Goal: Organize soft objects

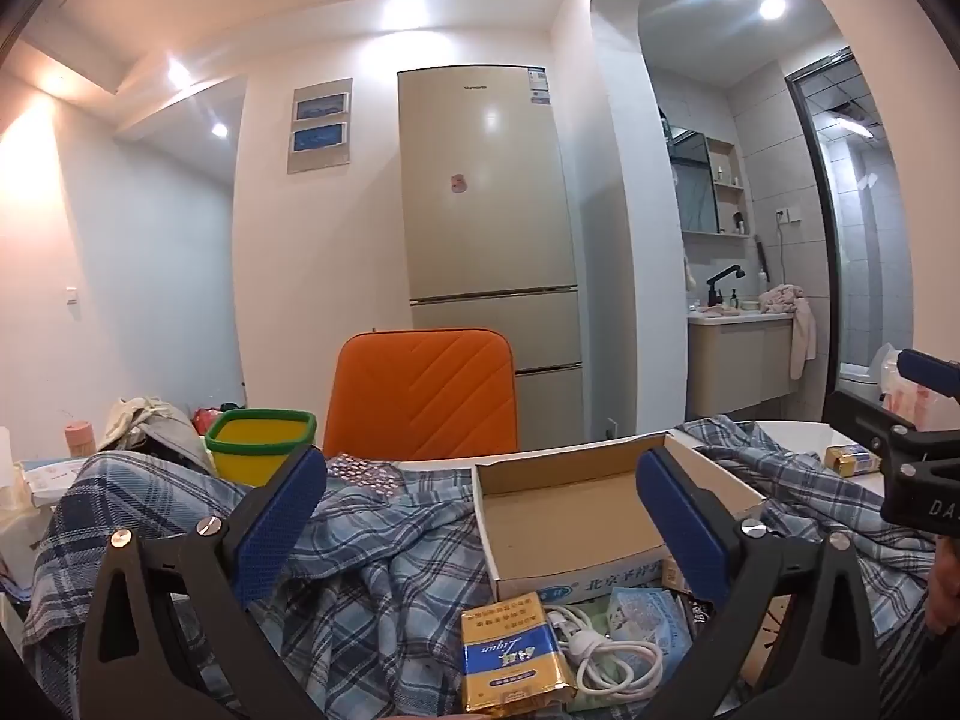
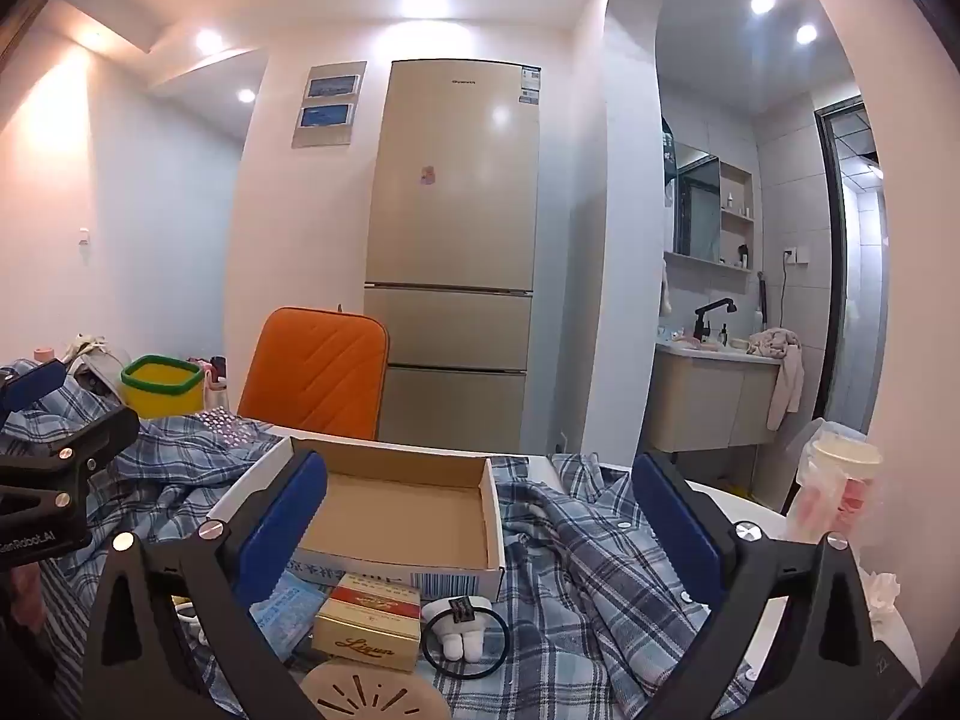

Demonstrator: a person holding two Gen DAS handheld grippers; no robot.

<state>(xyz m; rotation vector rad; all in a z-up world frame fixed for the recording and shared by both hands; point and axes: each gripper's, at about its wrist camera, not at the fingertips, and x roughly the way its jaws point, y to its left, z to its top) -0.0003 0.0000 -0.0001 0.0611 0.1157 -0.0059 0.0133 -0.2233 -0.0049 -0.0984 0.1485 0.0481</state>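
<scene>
Both the left gripper (image 1: pixel 480 516) and the right gripper (image 2: pixel 480 516) hang released, holding nothing. The plaid shirt (image 2: pixel 576 546) lies crumpled on the tabletop (image 2: pixel 750 516) around the empty cardboard box (image 2: pixel 396 510), probably its destination.

Left gripper (image 1: pixel 480 516): jaws spread wide, blue pads (image 1: pixel 279 519) facing inward, nothing between. Right gripper (image 2: pixel 480 516): jaws equally wide, empty, level beside left one, both pointing forward.
</scene>
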